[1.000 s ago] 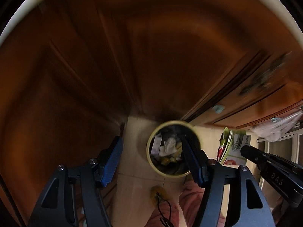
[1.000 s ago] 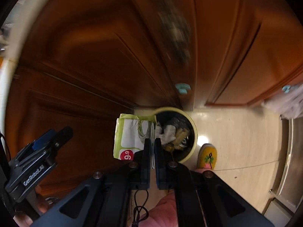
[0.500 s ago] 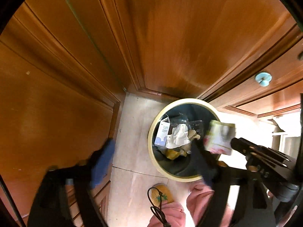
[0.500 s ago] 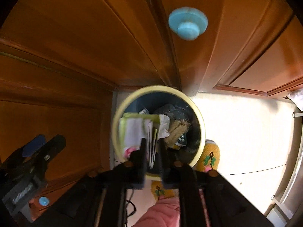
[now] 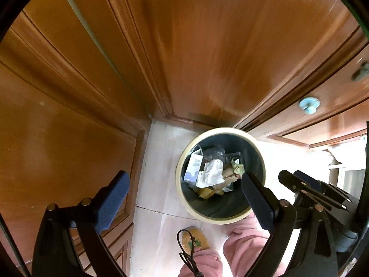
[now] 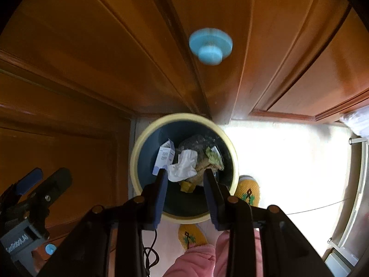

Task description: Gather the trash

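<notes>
A round bin with a cream rim [image 5: 182, 161] [image 6: 135, 159] and dark inside stands on the pale floor below both grippers. It holds a white crumpled tissue [image 6: 183, 166], a small blue-and-white carton [image 6: 164, 155] and a green-and-white packet [image 6: 213, 157], also in the left wrist view [image 5: 237, 167]. My right gripper [image 6: 185, 181] is open and empty right above the bin. My left gripper [image 5: 184, 184] is wide open and empty over the bin's left side.
Brown wooden cabinet doors [image 5: 184, 57] rise behind and left of the bin, one with a light blue knob [image 6: 210, 46]. Yellow slippers [image 6: 249, 191] and pink trouser legs [image 5: 244, 242] are near the bin's front. A thin black cable [image 5: 186, 254] hangs below.
My right gripper has opened and let go of the green-and-white packet, which now lies in the bin. Both grippers shifted over the bin.
</notes>
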Motion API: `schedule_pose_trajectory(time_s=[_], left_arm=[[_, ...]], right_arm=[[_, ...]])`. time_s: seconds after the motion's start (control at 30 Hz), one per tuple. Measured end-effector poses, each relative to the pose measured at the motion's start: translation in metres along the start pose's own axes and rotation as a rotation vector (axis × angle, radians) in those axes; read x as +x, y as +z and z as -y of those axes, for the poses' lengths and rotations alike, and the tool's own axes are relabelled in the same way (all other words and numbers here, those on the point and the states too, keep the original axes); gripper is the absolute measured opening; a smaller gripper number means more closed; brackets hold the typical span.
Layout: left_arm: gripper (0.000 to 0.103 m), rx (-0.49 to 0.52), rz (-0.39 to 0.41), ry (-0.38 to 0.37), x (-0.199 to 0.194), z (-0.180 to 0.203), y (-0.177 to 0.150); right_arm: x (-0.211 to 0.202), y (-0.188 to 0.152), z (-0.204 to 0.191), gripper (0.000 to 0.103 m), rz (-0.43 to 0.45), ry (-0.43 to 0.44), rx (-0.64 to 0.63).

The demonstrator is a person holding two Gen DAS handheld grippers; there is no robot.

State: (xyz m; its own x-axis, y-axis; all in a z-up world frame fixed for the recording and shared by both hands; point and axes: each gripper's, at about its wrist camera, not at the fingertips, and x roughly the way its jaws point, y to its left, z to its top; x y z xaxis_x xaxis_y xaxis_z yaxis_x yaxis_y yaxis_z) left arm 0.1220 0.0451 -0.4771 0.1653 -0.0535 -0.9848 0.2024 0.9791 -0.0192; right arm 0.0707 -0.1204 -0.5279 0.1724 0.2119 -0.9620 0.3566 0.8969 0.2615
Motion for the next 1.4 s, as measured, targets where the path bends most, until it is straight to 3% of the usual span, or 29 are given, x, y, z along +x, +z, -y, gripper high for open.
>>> schedule_pose_trajectory(time_s=[0.13, 0.43, 1.07, 1.23, 1.4], left_arm=[[0.096, -0.008, 0.036, -0.004, -0.034, 0.004, 0.007], [0.096, 0.015, 0.147, -0.035, -0.145, 0.01, 0.02], [0.096, -0.005, 0.6, -0.136, -0.446, 0.002, 0.073], [0.097, 0.021, 0.62, -0.087, -0.504, 0.011, 0.08], [0.097, 0.022, 0.636, -0.131, -0.549, 0.017, 0.079]], right_arm=[[-0.035, 0.004, -0.005, 0.033, 0.033, 0.011, -0.006], [-0.162, 0.003, -0.032, 0.033, 0.169, 0.026, -0.026], [-0.48, 0.021, -0.087, 0.033, 0.614, 0.09, -0.077], [-0.524, 0.033, -0.091, 0.033, 0.622, 0.094, -0.065], [-0.552, 0.026, -0.099, 0.033, 0.63, 0.103, -0.077]])
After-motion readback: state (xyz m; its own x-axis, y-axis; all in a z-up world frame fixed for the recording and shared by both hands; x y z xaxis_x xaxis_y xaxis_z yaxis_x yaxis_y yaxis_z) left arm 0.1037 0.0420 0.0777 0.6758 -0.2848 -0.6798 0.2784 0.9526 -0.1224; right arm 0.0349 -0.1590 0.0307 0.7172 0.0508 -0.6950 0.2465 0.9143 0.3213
